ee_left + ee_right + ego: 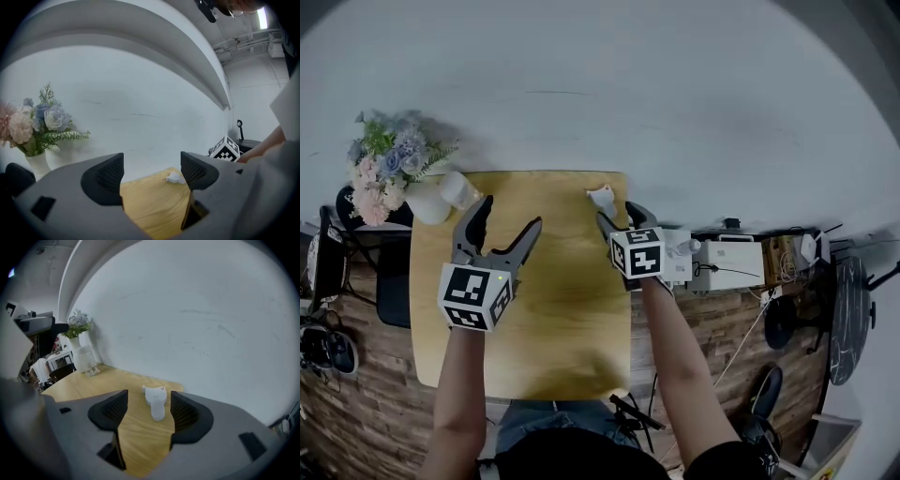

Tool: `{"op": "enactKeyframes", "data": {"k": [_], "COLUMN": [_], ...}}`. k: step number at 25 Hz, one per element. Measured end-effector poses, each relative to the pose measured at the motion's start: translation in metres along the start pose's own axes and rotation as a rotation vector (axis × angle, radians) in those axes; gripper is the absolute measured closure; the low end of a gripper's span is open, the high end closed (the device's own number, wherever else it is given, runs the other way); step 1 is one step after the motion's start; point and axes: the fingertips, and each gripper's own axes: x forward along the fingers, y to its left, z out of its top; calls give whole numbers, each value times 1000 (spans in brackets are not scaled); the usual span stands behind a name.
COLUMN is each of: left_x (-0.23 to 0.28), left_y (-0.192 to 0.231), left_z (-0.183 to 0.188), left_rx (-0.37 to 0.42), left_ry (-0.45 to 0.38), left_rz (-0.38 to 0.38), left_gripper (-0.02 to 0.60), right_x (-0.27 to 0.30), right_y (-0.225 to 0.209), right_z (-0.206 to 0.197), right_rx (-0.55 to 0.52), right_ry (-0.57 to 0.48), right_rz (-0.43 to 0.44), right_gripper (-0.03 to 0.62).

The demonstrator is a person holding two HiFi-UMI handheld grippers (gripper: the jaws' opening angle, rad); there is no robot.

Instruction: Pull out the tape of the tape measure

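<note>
Tape measure [155, 401] lies lengthwise toward right claw [620, 218].

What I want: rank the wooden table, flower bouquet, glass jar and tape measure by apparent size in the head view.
1. wooden table, by far the largest.
2. flower bouquet.
3 and 4. glass jar and tape measure look nearly alike. The jar seems slightly bigger, but I would not rank them firmly.

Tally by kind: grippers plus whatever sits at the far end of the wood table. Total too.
2 grippers: left gripper, right gripper, both open and empty
1 tape measure, white
1 clear jar
1 flower vase
Total: 5
</note>
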Motion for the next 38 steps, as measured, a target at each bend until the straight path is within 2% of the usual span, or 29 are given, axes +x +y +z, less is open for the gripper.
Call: {"op": "enactKeyframes", "data": {"k": [5, 11, 14, 15, 17, 29, 38], "left_x": [3, 1, -1, -2, -4, -21, -52], "left_y": [3, 3, 3, 3, 3, -6, -20], "left_z": [-12, -26, -32, -33, -34, -13, 23], "left_rx": [46, 36, 42, 40, 37, 54, 71], "left_ry": [40, 66, 78, 80, 86, 56, -39], "left_rz": [18, 51, 58, 61, 64, 31, -23], "left_gripper": [198, 199, 199, 199, 199, 199, 204], "right_x": [31, 58, 65, 66, 67, 34, -20], "right_y": [-11, -13, -17, -18, -19, -7, 18], "right_z": [-19, -34, -38, -38, -39, -18, 11], "right_rx": [-3, -29, -47, -53, -61, -76, -93], "right_ry": [83, 161, 194, 199, 201, 170, 113], "right_rz": [20, 45, 31, 23, 20, 22, -6], "right_gripper": [308, 337, 365, 422, 450, 450, 450]}}
